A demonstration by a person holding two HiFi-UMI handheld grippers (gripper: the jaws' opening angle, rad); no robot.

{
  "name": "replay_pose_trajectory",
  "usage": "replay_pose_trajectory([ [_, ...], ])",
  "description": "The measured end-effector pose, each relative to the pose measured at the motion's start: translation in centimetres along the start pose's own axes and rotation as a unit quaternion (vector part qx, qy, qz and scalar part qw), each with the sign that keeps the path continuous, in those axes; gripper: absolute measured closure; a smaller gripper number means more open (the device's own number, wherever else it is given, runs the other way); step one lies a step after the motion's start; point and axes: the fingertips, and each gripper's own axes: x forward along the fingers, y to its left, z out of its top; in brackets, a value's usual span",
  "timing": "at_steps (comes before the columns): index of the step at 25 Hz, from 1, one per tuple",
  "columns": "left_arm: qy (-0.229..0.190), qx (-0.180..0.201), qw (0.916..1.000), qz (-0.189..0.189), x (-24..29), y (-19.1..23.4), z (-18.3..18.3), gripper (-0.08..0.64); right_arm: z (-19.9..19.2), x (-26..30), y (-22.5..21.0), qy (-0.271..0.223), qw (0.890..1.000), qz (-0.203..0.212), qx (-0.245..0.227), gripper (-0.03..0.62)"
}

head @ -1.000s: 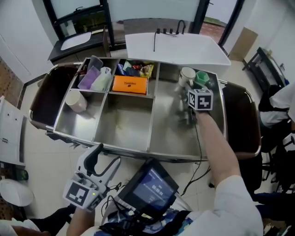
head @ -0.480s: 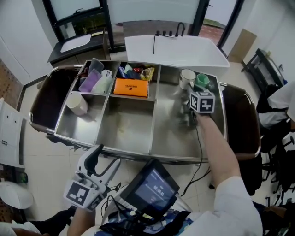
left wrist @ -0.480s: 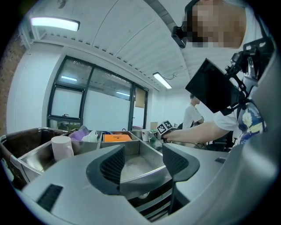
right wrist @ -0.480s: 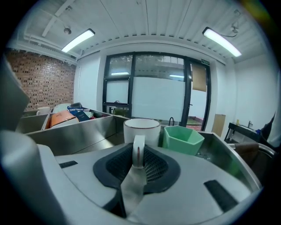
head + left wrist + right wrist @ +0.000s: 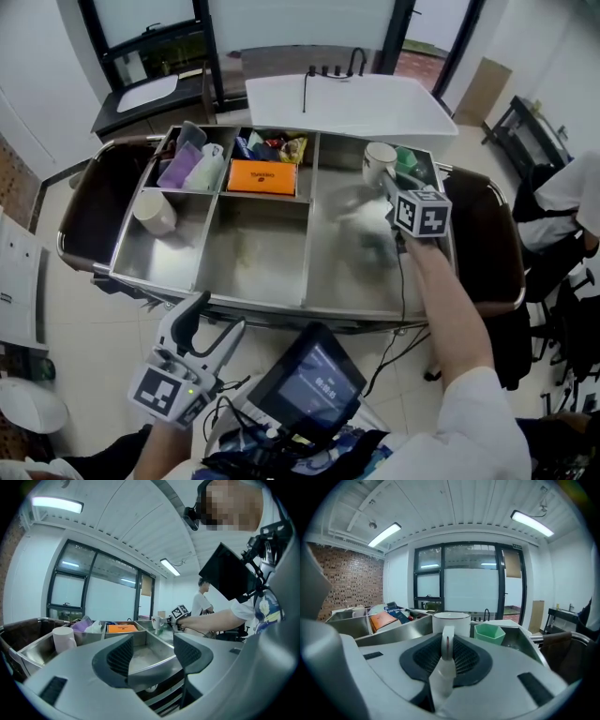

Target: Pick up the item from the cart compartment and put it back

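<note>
My right gripper [image 5: 392, 192] is over the cart's right compartment [image 5: 347, 272], just short of a white mug [image 5: 379, 157] and a green cup [image 5: 409, 159]. In the right gripper view the right gripper [image 5: 446, 641] is shut on a thin white item [image 5: 442, 672] that stands upright between the pads. Straight ahead are the white mug [image 5: 451, 622] and the green cup [image 5: 489, 633]. The head view shows only a pale blur at the jaws. My left gripper [image 5: 194, 323] hangs open and holds nothing, below the cart's front edge; the left gripper [image 5: 152, 656] looks across the cart.
The steel cart [image 5: 253, 253] has an orange box [image 5: 263, 176] and snack packets at the back middle, purple and pale pouches [image 5: 183, 161] at the back left, and a white cup [image 5: 155, 211] at the left. A white table [image 5: 347, 101] stands behind. A person sits at right [image 5: 572, 202].
My right gripper has shifted a little toward the near right over the right compartment, blurred with motion. The left gripper has stayed where it was.
</note>
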Motion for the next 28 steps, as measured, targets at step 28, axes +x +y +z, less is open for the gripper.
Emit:
replay_pose_trajectory([
  [28,0.009,0.023,0.9975,-0.067,-1.0,-2.2,-0.1,0.287,6.7,-30.8,15.1,-0.156,0.985,0.064,-0.044,0.522],
])
